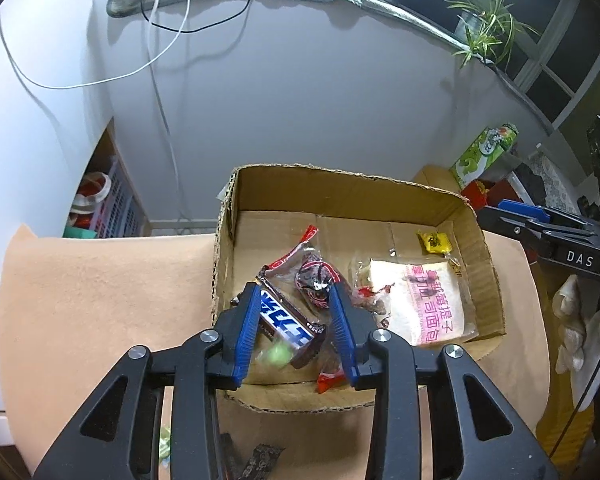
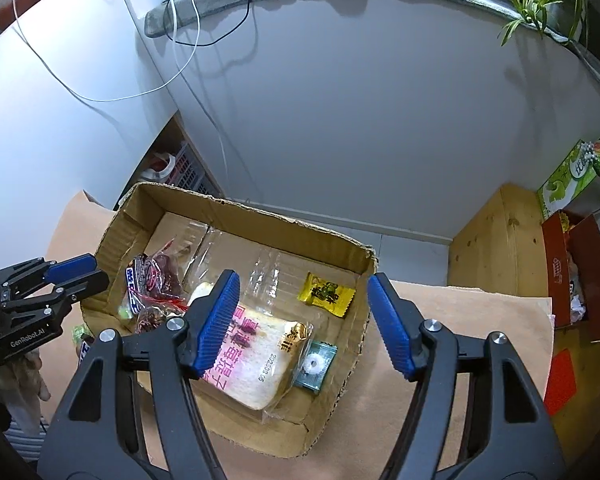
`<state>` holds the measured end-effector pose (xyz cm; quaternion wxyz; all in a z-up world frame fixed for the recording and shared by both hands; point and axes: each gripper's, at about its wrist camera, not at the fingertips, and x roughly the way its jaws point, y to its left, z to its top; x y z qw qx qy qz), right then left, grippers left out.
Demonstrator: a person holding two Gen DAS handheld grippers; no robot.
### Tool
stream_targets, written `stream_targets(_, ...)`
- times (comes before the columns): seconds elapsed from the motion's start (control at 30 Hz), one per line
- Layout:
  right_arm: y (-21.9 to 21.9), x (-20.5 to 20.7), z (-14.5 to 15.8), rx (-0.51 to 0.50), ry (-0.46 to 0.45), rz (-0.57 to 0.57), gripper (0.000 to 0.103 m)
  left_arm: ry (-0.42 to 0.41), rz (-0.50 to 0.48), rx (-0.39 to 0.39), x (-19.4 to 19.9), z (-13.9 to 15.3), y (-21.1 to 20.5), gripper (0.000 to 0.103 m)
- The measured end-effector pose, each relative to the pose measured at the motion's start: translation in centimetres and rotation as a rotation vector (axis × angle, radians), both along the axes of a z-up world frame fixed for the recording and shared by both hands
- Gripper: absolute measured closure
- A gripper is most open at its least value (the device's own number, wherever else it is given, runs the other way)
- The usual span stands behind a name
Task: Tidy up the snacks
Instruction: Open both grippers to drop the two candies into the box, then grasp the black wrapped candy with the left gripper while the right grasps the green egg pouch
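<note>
The cardboard box point(image 2: 260, 216) sits on the tan mat point(image 1: 100, 280) as the collecting place, so the snacks lie inside it: a chocolate bar point(image 1: 286, 320) and red-wrapped sweets point(image 1: 316, 280) at its left, a bread packet point(image 2: 256, 360) near the middle, a yellow candy point(image 2: 327, 294) further back. The left gripper point(image 1: 296, 320) hangs over the box's near left corner, jaws spread and holding nothing; a blurred green candy point(image 1: 278, 354) shows between them, seemingly dropping in. The right gripper point(image 2: 304, 328) waits wide open and empty above the bread.

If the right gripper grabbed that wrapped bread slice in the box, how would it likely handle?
The bread slice looks soft and light, so it would probably squash under firm fingers. Its glossy, loose wrapper may slip or crinkle. The right gripper hangs open above it.
</note>
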<state>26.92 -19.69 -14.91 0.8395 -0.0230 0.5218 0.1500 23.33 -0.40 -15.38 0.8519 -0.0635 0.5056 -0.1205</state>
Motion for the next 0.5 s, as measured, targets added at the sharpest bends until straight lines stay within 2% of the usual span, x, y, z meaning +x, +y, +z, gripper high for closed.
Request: stream_targets(0.5,0.7,-3.8,1.9,0.018,-0.028,0.04,0.034,-0.026,0.021,-0.014,-2.0,1.3,2.3,0.069)
